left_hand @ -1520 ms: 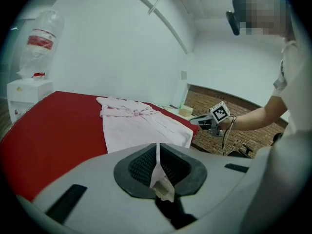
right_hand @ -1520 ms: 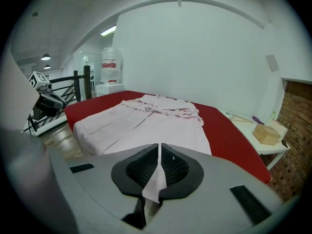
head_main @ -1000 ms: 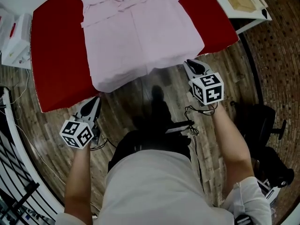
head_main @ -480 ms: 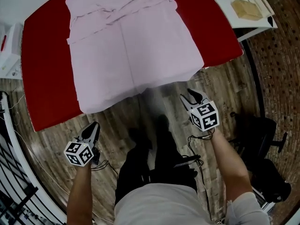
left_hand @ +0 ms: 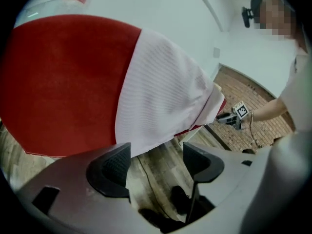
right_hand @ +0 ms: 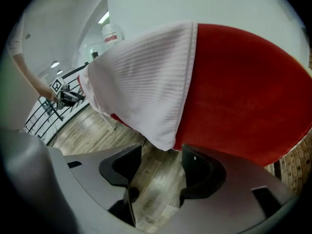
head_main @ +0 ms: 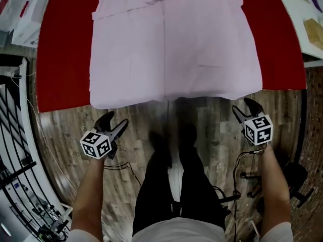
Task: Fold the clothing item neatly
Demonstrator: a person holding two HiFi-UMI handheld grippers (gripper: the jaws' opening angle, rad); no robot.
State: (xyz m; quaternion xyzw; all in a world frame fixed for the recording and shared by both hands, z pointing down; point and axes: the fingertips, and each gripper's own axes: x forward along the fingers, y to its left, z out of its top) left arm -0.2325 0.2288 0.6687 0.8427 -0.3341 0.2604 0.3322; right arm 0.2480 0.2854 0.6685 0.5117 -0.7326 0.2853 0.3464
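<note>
The left claw (head_main: 115, 121) and right claw (head_main: 244, 109) hang released, jaws just opened, with only wood floor (head_main: 212, 135) between them. The floor lies open in the lower frame. The pink garment (head_main: 176, 44) lies flat on the red table (head_main: 63, 49) at upper centre, its hem draping over the near edge. A railing (head_main: 15, 150) crowds the lower left, and boxes (head_main: 30, 14) sit at the upper left.

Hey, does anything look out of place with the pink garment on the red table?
Yes. The pink garment isn't fully on the red table. Its near hem hangs over the table's front edge, and both corners droop below it. The far end looks bunched into folds. Nothing appears spilled or damaged.
</note>
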